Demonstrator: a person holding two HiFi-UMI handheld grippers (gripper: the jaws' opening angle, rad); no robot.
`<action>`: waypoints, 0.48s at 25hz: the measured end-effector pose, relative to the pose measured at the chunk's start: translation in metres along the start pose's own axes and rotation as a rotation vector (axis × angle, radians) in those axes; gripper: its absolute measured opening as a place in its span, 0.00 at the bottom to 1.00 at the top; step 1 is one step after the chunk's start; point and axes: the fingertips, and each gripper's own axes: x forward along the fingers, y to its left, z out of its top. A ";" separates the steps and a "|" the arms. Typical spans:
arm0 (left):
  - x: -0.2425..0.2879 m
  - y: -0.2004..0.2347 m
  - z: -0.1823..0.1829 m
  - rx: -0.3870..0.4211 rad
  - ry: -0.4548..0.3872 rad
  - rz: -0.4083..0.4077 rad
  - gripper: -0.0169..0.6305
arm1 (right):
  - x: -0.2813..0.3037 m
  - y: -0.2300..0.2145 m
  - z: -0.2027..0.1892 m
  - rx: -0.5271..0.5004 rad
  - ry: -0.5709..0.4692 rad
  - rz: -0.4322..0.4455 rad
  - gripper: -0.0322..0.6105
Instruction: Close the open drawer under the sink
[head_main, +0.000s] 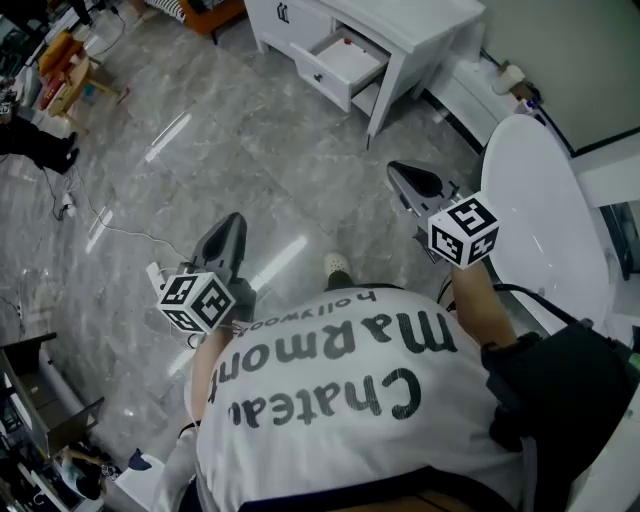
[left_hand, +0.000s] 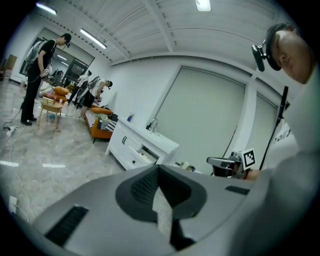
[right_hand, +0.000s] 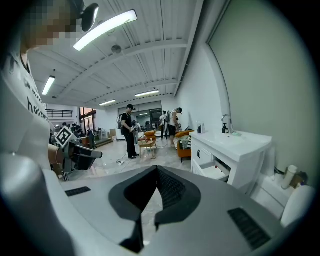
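Open drawer sits well beyond the left claw and right claw, both closed.

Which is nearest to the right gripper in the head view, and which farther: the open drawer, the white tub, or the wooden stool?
Measured from the right gripper:
1. white tub, close by on its right side.
2. open drawer, ahead of it, toward the top of the view.
3. wooden stool, far across the floor at the upper left.
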 end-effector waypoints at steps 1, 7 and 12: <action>0.007 0.002 0.003 -0.006 -0.005 0.003 0.04 | 0.005 -0.007 0.001 0.001 0.003 0.003 0.07; 0.036 0.010 0.021 -0.026 -0.056 0.022 0.04 | 0.038 -0.035 0.009 -0.001 0.010 0.046 0.07; 0.041 0.015 0.036 -0.050 -0.134 0.065 0.04 | 0.061 -0.045 0.016 0.000 -0.004 0.102 0.07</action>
